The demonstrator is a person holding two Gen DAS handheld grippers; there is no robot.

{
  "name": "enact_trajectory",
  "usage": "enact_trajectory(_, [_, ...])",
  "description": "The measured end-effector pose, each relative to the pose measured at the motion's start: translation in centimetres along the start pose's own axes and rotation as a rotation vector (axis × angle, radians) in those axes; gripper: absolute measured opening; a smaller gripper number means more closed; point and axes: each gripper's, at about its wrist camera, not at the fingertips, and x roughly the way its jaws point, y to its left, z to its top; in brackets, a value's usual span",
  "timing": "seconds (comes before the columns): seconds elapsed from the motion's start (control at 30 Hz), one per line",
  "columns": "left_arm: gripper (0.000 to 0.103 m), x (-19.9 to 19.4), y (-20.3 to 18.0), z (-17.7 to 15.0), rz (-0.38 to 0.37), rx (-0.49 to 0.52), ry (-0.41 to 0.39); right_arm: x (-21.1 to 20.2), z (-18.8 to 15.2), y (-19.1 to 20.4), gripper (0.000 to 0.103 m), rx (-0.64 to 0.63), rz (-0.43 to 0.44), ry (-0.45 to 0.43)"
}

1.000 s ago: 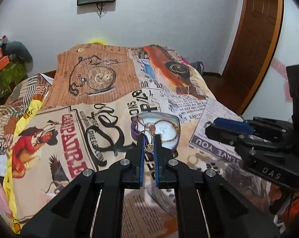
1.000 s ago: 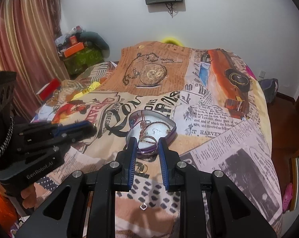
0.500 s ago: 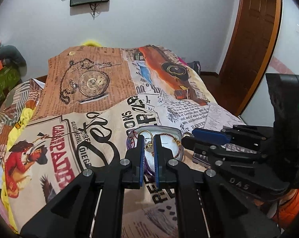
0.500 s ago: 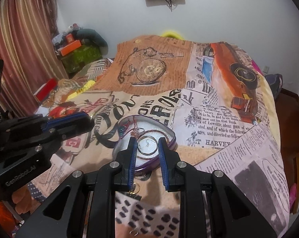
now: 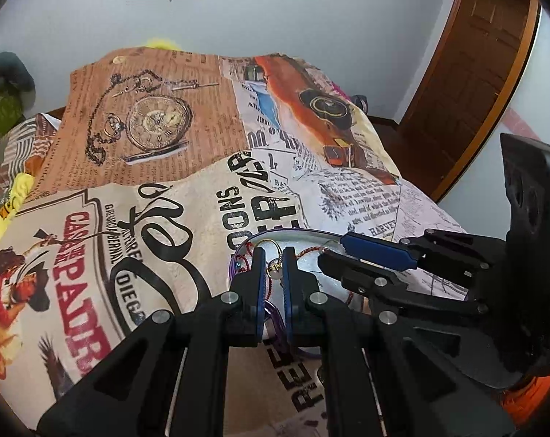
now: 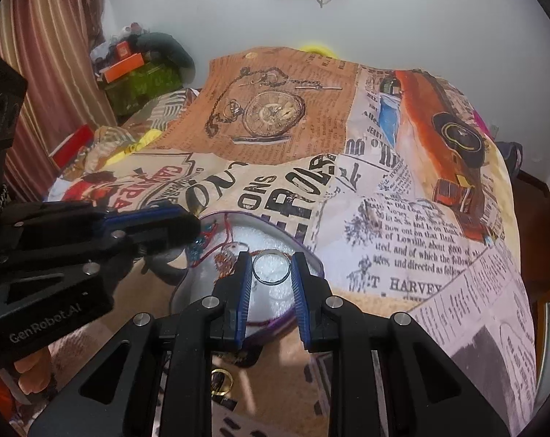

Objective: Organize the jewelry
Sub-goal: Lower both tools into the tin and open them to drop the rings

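A heart-shaped purple-rimmed tin (image 6: 304, 247) with white lining lies on the printed bedspread; it holds red cord and chain jewelry (image 6: 222, 255). It also shows in the left wrist view (image 5: 293, 233). My right gripper (image 6: 271, 273) is shut on a silver bangle (image 6: 271, 271) and holds it over the tin. My left gripper (image 5: 274, 271) is shut on a small gold earring (image 5: 275, 272) over the tin's left part; it shows from the side in the right wrist view (image 6: 154, 218). The right gripper's fingers (image 5: 377, 251) reach over the tin from the right.
A gold ring (image 6: 221, 382) lies on the bedspread below my right gripper. A pile of boxes and clothes (image 6: 140, 69) and a striped curtain (image 6: 45, 54) stand at the bed's far left. A wooden door (image 5: 468, 73) is at the right.
Both grippers have moved forward and down with their pieces; they now sit over the tin, closer together.
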Motion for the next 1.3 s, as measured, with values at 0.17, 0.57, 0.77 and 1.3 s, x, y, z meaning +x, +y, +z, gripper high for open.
enact_trajectory(0.17, [0.007,0.8,0.0,0.1,-0.001,0.007,0.013,0.9,-0.1,-0.1,0.020,0.001,0.011,0.017])
enact_trajectory(0.57, [0.007,-0.1,-0.4,0.2,0.014,0.019,0.010,0.6,-0.3,0.5,0.020,-0.027,0.015,0.025])
enact_trajectory(0.77, [0.008,-2.6,-0.5,0.1,0.054,0.012,-0.014,-0.8,-0.2,0.6,0.039,-0.020,-0.012,0.012])
enact_trajectory(1.3, [0.030,-10.8,-3.7,-2.3,0.090,0.076,-0.089,-7.8,-1.2,1.8,0.040,0.007,-0.050,-0.060])
